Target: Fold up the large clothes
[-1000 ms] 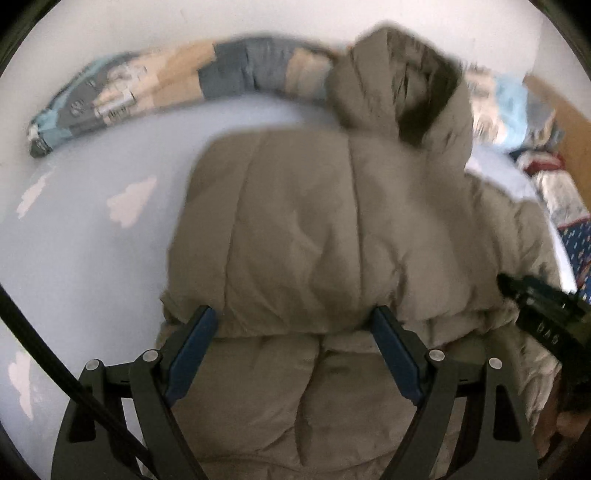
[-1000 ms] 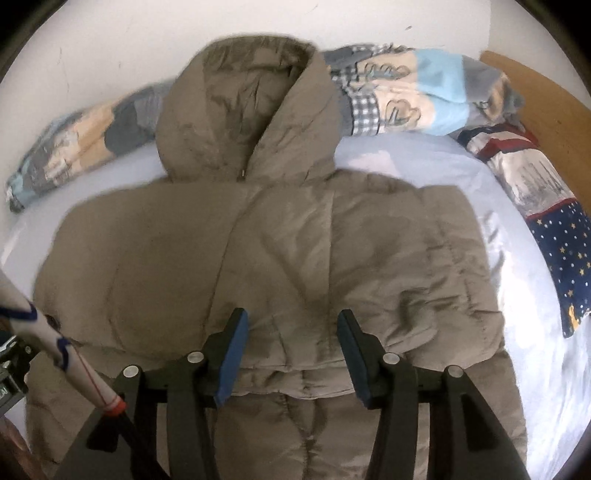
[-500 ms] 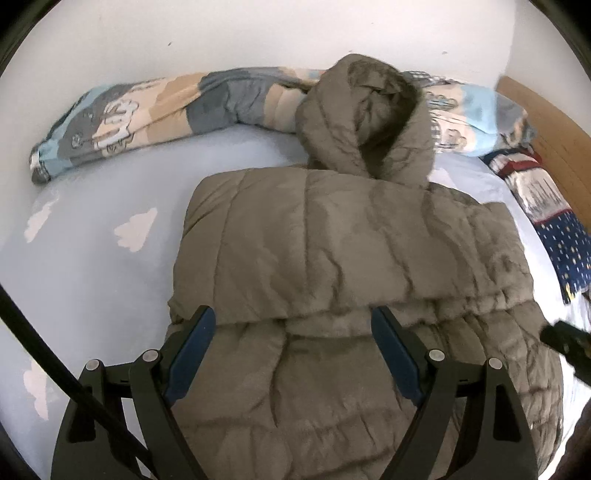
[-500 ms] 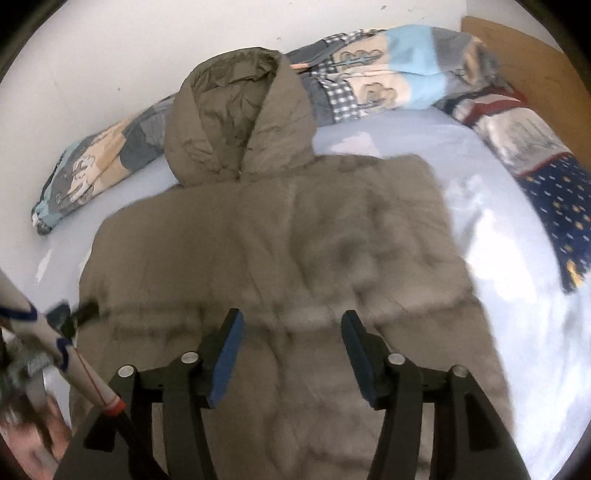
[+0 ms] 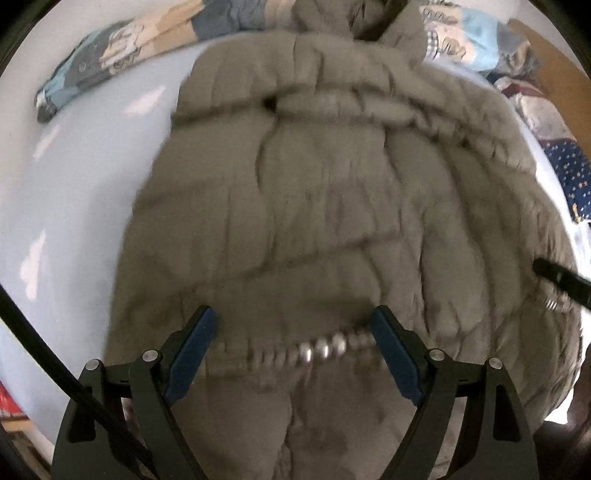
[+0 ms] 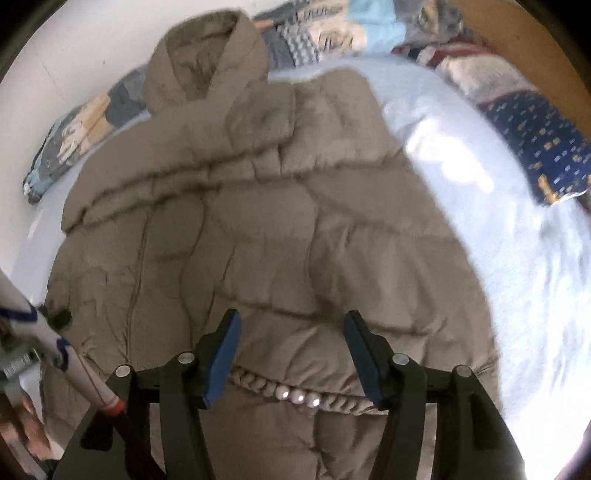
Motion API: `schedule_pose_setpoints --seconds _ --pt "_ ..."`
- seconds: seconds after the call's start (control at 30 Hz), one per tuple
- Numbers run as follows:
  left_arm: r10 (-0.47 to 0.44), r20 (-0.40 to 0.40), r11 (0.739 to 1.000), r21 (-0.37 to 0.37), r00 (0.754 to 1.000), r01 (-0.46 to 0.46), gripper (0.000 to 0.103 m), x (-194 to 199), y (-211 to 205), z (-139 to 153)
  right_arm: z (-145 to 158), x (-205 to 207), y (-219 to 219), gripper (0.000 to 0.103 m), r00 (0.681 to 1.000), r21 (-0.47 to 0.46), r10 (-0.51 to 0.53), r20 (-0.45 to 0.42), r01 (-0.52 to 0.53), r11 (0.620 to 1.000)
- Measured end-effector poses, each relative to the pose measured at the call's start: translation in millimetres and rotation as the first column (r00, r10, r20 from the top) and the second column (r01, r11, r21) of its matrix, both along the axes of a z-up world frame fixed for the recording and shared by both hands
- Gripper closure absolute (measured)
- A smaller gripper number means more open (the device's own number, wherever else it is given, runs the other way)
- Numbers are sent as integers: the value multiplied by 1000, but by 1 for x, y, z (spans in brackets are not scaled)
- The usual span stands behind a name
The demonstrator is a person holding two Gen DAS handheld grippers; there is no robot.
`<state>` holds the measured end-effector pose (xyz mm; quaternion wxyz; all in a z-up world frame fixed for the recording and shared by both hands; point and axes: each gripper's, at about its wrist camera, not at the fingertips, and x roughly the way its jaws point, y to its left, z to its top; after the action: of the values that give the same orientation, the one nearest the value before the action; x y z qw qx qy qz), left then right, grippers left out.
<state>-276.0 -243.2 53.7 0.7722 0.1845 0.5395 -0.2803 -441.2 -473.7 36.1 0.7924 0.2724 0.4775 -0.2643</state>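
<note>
A large olive-brown puffer jacket (image 5: pixel 332 192) lies flat on a pale blue bed sheet (image 5: pixel 74 192), hood (image 6: pixel 207 62) toward the wall; it also shows in the right wrist view (image 6: pixel 258 229). Its sleeves are folded across the chest. My left gripper (image 5: pixel 293 332) is open and empty just above the gathered hem (image 5: pixel 317 349) on the jacket's left side. My right gripper (image 6: pixel 291 334) is open and empty above the hem (image 6: pixel 295 395) on the right side. The tip of the right gripper shows at the right edge of the left wrist view (image 5: pixel 561 278).
A rolled patterned blanket (image 5: pixel 122 55) lies along the wall behind the hood. A navy starred cloth (image 6: pixel 539 147) and a wooden headboard (image 6: pixel 517 33) are at the right. Bare sheet (image 6: pixel 480 192) lies right of the jacket.
Both grippers have moved back down the jacket from the chest to the hem, staying open. The jacket now fills more of each view.
</note>
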Motion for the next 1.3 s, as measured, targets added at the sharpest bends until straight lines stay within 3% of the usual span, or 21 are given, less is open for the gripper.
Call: schedule_pose_setpoints --seconds 0.1,0.17,0.27,0.37,0.43,0.57,0.7,0.83,1.07,1.3 --pt "-25 25 1000 13 999 24 17 -7 -3 5 -13 5 1 40 999 8 23 -45 -23 1000" --pt "-22 109 998 -59 994 29 17 -10 -3 28 -14 7 0 40 998 6 29 -50 -29 1000" --pt "-23 278 990 -130 960 61 17 -13 -8 63 5 -1 -3 40 1000 -4 1 30 -1 1000" --pt "-23 366 985 -151 930 84 17 -8 -18 73 27 -7 -4 40 994 -58 -2 109 9 998" --pt "-31 385 987 -131 922 88 17 0 -28 65 31 -10 -8 40 992 -72 -20 128 30 997" --pt "-36 400 994 -84 916 76 17 18 -48 58 25 -8 -23 40 984 3 -76 162 77 997" --pt "-40 389 990 -112 920 90 17 27 -52 60 24 0 -32 40 979 25 -86 185 83 996" --pt "-40 418 984 -144 907 109 17 26 -56 66 29 12 -29 40 971 18 -53 234 50 999" --pt "-11 431 976 -191 902 103 17 26 -54 74 51 36 7 40 958 -137 100 270 -65 988" --pt "21 456 971 -220 890 90 17 26 -49 81 49 40 16 40 955 -171 150 257 -108 979"
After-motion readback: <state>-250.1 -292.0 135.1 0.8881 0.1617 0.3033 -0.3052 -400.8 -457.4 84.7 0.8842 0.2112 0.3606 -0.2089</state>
